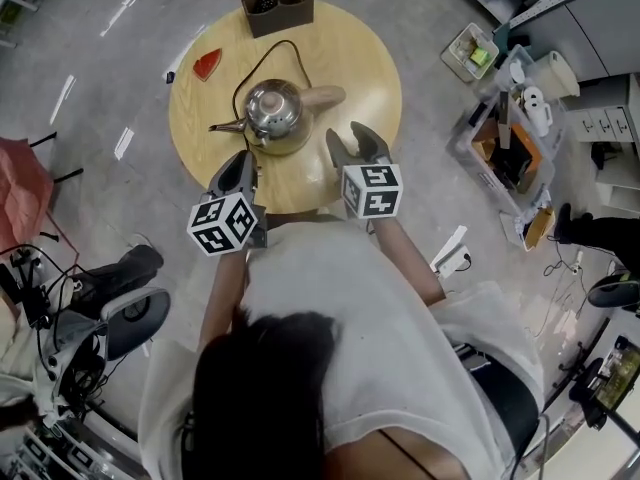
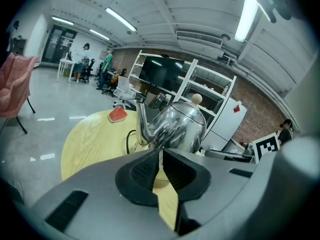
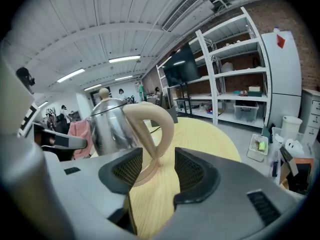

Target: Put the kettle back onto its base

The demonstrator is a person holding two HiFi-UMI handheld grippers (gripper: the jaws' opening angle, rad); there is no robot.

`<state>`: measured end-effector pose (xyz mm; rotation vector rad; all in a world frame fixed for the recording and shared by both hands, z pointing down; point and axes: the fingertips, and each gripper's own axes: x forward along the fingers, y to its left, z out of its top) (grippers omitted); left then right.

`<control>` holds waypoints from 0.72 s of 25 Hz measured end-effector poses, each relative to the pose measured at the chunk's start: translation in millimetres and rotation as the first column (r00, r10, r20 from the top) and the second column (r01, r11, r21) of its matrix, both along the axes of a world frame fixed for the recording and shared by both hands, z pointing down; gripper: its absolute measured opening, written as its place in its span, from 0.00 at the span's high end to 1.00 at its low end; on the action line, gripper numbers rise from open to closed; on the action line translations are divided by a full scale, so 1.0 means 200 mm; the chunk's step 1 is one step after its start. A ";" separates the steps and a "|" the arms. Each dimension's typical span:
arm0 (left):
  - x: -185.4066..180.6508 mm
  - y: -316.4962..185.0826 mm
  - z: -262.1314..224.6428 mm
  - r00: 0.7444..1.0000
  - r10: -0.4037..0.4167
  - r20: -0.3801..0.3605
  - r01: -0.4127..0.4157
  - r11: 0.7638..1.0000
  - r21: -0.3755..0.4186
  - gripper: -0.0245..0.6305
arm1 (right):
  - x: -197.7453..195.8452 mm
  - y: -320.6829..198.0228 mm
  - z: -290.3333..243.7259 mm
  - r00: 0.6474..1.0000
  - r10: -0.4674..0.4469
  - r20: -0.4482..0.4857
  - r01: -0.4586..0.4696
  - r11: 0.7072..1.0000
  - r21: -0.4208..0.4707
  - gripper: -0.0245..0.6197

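A steel kettle point(image 1: 274, 110) with a beige handle point(image 1: 322, 96) stands on its round beige base point(image 1: 283, 148) on the round wooden table point(image 1: 370, 63). Its spout points left. My left gripper point(image 1: 243, 160) hovers at the table's near edge just below the spout, jaws shut with nothing between them. In the left gripper view the kettle point(image 2: 180, 126) rises right behind the left gripper point(image 2: 161, 159). My right gripper point(image 1: 357, 138) stands open a little short of the handle. In the right gripper view the handle point(image 3: 155, 121) shows beyond the right gripper point(image 3: 159, 171), untouched.
A black cord point(image 1: 262, 63) runs from the base toward a brown box point(image 1: 275, 10) holding a remote at the table's far edge. A red wedge point(image 1: 207, 64) lies at the far left. An office chair point(image 1: 120, 303) is left of me; crates point(image 1: 505, 148) crowd the floor at right.
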<state>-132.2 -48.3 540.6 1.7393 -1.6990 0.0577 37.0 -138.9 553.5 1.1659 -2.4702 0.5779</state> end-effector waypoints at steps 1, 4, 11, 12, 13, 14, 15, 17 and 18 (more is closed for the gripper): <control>0.01 0.00 0.00 1.000 0.008 0.001 -0.008 1.000 0.004 0.89 | -0.01 0.03 -0.02 1.000 -0.012 0.006 0.012 1.000 0.005 0.63; 0.06 0.02 -0.01 0.999 0.035 0.006 -0.035 0.999 0.019 0.89 | -0.02 0.11 -0.05 0.999 -0.034 0.007 0.033 0.999 0.028 0.69; 0.22 0.07 -0.04 0.990 0.136 0.026 -0.137 0.990 0.043 0.89 | 0.01 0.29 -0.05 0.999 -0.053 -0.002 0.053 0.999 0.006 0.74; 0.24 0.08 -0.05 0.989 0.143 0.028 -0.144 0.989 0.045 0.89 | 0.02 0.32 -0.06 0.999 -0.051 -0.005 0.051 0.999 0.009 0.75; 0.25 0.10 -0.05 0.989 0.149 0.028 -0.150 0.988 0.048 0.89 | 0.03 0.34 -0.07 0.999 -0.047 -0.008 0.047 0.999 0.012 0.77; 0.27 0.11 -0.06 0.988 0.154 0.029 -0.155 0.987 0.051 0.89 | 0.04 0.36 -0.08 0.999 -0.043 -0.011 0.044 0.999 0.017 0.78; 0.29 0.11 -0.07 0.987 0.160 0.031 -0.161 0.985 0.055 0.89 | 0.06 0.37 -0.09 0.999 -0.041 -0.013 0.042 0.999 0.020 0.80; 0.33 0.13 -0.09 0.984 0.174 0.040 -0.176 0.982 0.066 0.89 | 0.07 0.40 -0.10 0.999 -0.046 -0.012 0.046 0.999 0.018 0.82; 0.34 0.14 -0.10 0.982 0.181 0.048 -0.184 0.980 0.072 0.89 | 0.07 0.41 -0.10 0.999 -0.049 -0.007 0.049 0.999 0.012 0.82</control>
